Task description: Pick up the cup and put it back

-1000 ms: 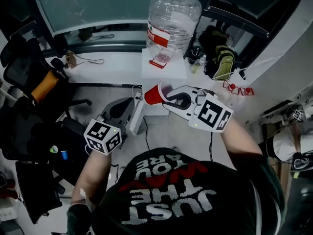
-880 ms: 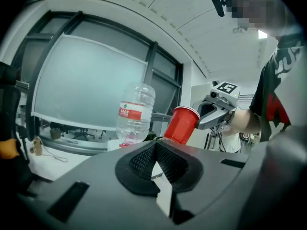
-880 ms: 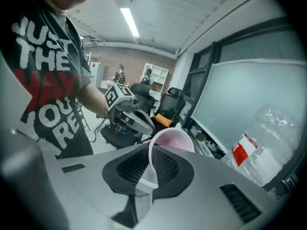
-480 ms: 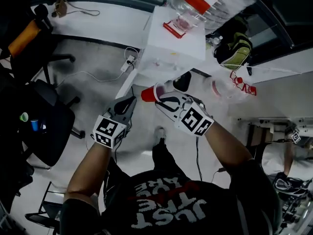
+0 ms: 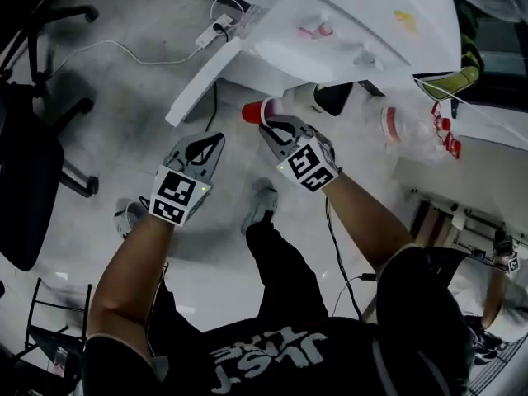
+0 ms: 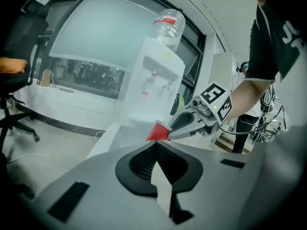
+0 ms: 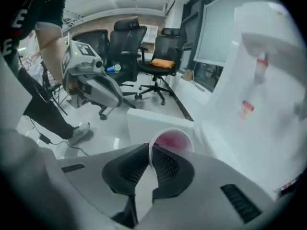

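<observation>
A red cup [image 5: 254, 111] with a white rim lies on its side in the air, and my right gripper [image 5: 276, 126] is shut on its rim. In the right gripper view the rim's wall is pinched between the two dark pads, and the pink inside of the cup [image 7: 171, 141] shows just beyond my right gripper [image 7: 149, 150]. My left gripper [image 5: 206, 148] hangs to the cup's left, apart from it, jaws closed with nothing between them. In the left gripper view the cup [image 6: 157, 131] sits just past my left gripper [image 6: 154, 146]. A white water dispenser [image 5: 363, 23] stands right behind the cup.
A clear water bottle [image 6: 168, 28] tops the dispenser. A white power strip and its cable [image 5: 210, 33] lie on the floor at the left. A black office chair [image 5: 25, 163] stands at far left, more chairs [image 7: 158, 56] behind. The person's shoe [image 5: 260, 209] is below the grippers.
Both grippers have dropped a long way, from dispenser-top height to low in front of the dispenser. The cup stays held in the right gripper. The head view has tilted down toward the floor.
</observation>
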